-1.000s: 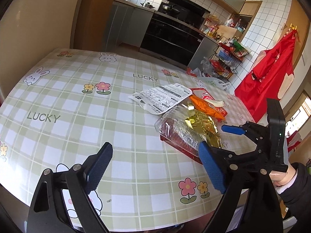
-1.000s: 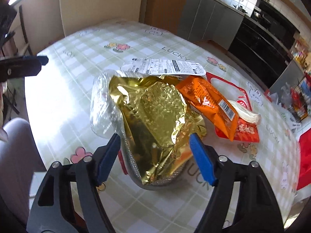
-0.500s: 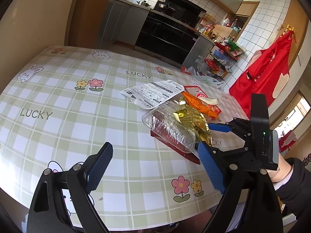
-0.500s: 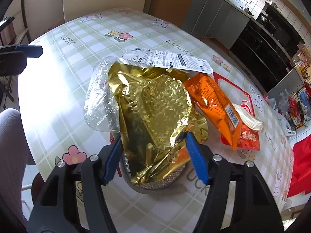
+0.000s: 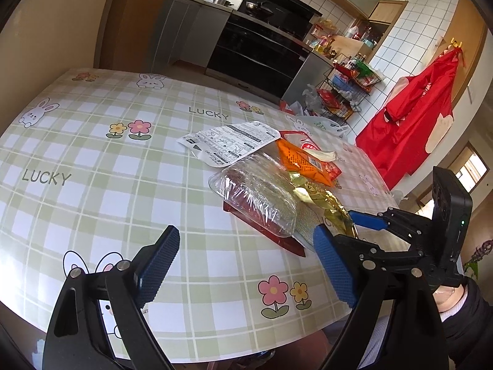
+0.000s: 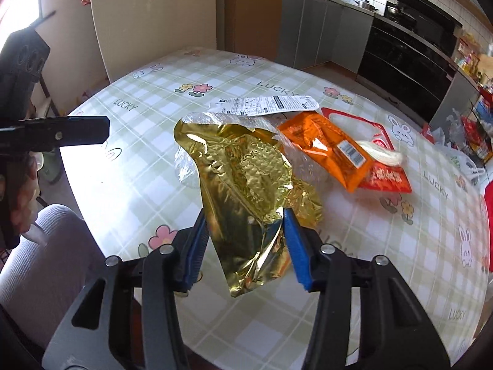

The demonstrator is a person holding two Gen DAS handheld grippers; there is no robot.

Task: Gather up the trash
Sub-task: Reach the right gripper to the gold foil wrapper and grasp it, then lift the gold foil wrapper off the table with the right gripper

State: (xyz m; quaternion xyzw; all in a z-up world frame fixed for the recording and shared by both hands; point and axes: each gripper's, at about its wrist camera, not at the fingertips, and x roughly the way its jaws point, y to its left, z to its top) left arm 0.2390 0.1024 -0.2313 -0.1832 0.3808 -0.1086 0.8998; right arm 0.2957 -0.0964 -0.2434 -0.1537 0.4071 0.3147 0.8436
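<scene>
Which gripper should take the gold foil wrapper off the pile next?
Right. The right gripper has its jaws closing around the gold foil wrapper; the left gripper hangs open over bare tablecloth.

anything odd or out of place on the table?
Only the litter itself: a gold foil wrapper, crumpled, between the closing right gripper jaws, beside an orange packet and a clear plastic tray. Nothing spilled.

Clear plastic tray (image 6: 185, 166): mostly hidden behind gold foil wrapper (image 6: 246, 185), right wrist view.
Red packet (image 5: 265, 231): under tray, only near edge shows; print unreadable.
White printed wrapper (image 5: 231, 141): text too small to read.
Table (image 5: 92, 185): near edge cut off by frame bottom.
Rack goods (image 5: 348, 92): too small to identify.
</scene>
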